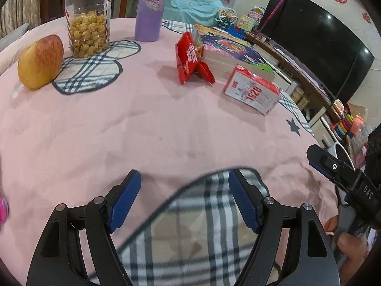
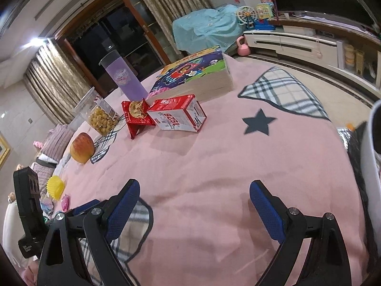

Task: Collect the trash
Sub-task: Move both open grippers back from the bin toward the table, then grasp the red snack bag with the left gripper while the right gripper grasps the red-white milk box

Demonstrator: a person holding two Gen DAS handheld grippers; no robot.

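A single desk [image 2: 214, 157], draped in a pink cloth with plaid patches, carries everything, and its near half is left bare, presumably so that both tools can be brought in low over it. One thick picture book [image 2: 197, 76] lies flat at the far side, and one purple tumbler [image 1: 152, 9] and one clear snack jar [image 1: 88, 21] stand upright beyond it (kept goods, judged by their tidy standing). One red-and-white carton [image 2: 178, 116] lies tipped on its side just before the book, and one torn red wrapper [image 2: 137, 116] is propped open beside it; these two are taken to be the trash. One apple [image 1: 40, 62] rests at the cloth's left. One yellow cupcake liner [image 2: 56, 187] is seen past the desk's edge. The left gripper [image 1: 184, 178] and the right gripper [image 2: 194, 190] are each held well short of the trash, fingers spread wide, with nothing between them.
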